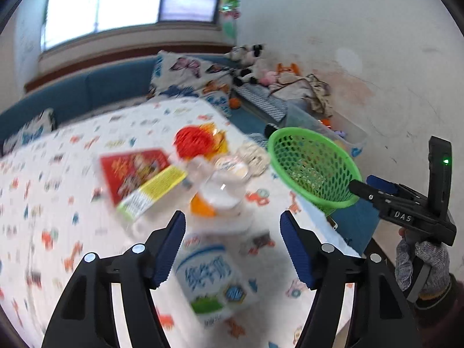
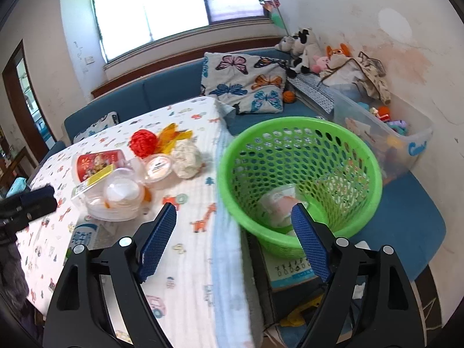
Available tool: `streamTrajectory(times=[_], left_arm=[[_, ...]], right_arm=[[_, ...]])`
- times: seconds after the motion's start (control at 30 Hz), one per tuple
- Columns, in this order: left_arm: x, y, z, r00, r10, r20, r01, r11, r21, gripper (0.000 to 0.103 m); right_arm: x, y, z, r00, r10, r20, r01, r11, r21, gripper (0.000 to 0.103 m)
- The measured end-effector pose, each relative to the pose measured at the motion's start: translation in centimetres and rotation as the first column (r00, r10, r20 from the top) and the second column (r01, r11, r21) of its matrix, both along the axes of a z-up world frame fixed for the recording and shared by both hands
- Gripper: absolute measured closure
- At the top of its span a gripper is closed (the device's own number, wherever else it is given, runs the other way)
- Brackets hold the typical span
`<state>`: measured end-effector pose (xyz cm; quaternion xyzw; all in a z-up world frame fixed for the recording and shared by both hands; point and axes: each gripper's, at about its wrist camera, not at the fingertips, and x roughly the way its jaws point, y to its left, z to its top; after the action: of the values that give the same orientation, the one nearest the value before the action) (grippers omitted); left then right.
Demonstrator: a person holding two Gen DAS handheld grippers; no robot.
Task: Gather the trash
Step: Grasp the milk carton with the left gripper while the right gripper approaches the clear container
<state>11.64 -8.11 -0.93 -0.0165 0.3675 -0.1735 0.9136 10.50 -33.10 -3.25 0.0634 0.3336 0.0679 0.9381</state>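
Green plastic mesh forms the basket (image 2: 301,174), which stands just beside the counter's (image 2: 191,261) right edge, over the blue sofa seat (image 2: 406,226). A pale wrapper (image 2: 279,203) lies in its bottom. On the counter, covered by a white cloth printed with small animals, the rest of the trash sits in a cluster: a red and yellow snack box (image 2: 95,165), clear plastic cups (image 2: 121,194), a round lidded tub (image 2: 158,168), a crumpled white wad (image 2: 187,158), a red mesh ball (image 2: 143,142) and a yellow wrapper (image 2: 172,136) behind it. A white and blue milk carton (image 1: 211,278) lies nearer the front, directly below the left gripper (image 1: 232,249), whose fingers stand wide apart with nothing between the pads. The right gripper (image 2: 235,237) hangs over the counter edge and basket rim, its fingers also spread wide and gripping nothing. In the left wrist view, a gloved hand (image 1: 420,266) holds the right gripper's handle beside the basket. Behind, a butterfly cushion (image 2: 246,84) and soft toys (image 2: 304,49) rest on the sofa.
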Motion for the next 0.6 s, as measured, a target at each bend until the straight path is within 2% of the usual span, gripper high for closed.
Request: streamTrajectory(times=[0.03, 0.1, 0.27, 0.6], left_arm=[[-0.2, 0.3, -0.4, 1.0, 0.02, -0.01, -0.02, 1.0, -0.003, 0.037], [-0.5, 0.9, -1.1, 0.998, 0.061, -0.03, -0.061, 0.998, -0.005, 0.028], [-0.6, 1.0, -2.9, 0.989, 0.118, -0.095, -0.118, 0.993, -0.002, 0.022], [0.8, 0.1, -6.1, 0.963, 0.201, -0.179, -0.193, 0.979, 0.064, 0.019]], right_arm=[[0.0, 0.2, -0.1, 1.0, 0.005, 0.0, -0.005, 1.0, -0.001, 0.021], [-0.1, 0.7, -0.1, 1.0, 0.014, -0.002, -0.014, 1.0, -0.002, 0.021], [-0.3, 2.0, -0.5, 0.999, 0.04, -0.013, -0.04, 0.999, 0.004, 0.021], [-0.3, 3.6, -1.6, 0.997, 0.07, -0.041, -0.07, 0.998, 0.01, 0.02]])
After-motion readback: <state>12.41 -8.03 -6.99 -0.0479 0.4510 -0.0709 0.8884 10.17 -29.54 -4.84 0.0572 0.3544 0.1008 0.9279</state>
